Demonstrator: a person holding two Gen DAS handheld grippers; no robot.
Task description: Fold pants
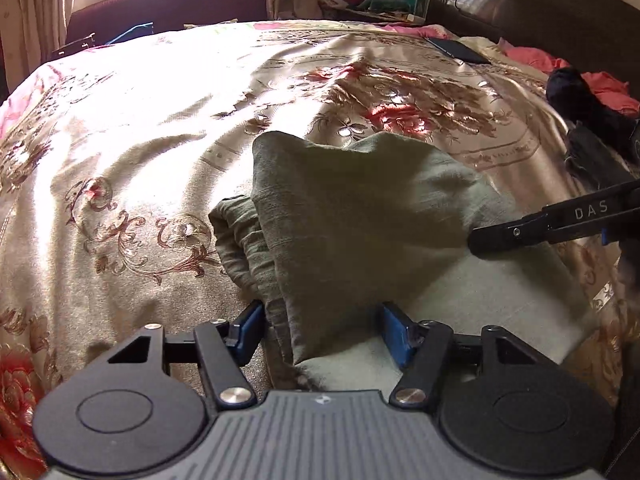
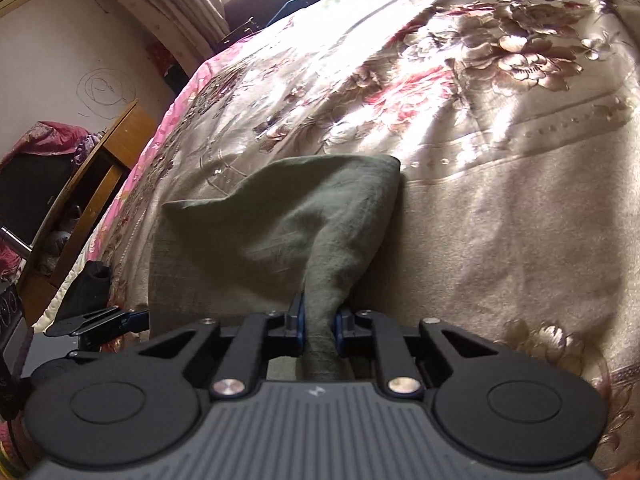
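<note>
Left wrist view: left gripper w/ blue fingers spread wide; a fold of the green pants lies between them, touching neither pad clearly, so nothing is clamped. Pants lie bunched on the bed, a raised layer just ahead of the fingers, gathered folds to the left of it and a flatter, paler layer to the right. The right gripper enters from the right, its black tip marked "DAS" meeting the raised layer's right edge. Beyond the pants, far ahead and right of the fingers: a dark phone on the bedspread, pink cloth and a dark garment near the headboard. Curtains stand far ahead to the left.

Right wrist view: right gripper w/ fingers drawn close together, pinching a narrow bunched strip of pants between the blue pads. From the pinch the cloth fans out ahead and to the left, lifted off the floral bed, w/ one corner ahead-right and one ahead-left. Left gripper shows at the lower left, beside the cloth's left edge. A wooden cabinet stands farther left, off the bed.
</note>
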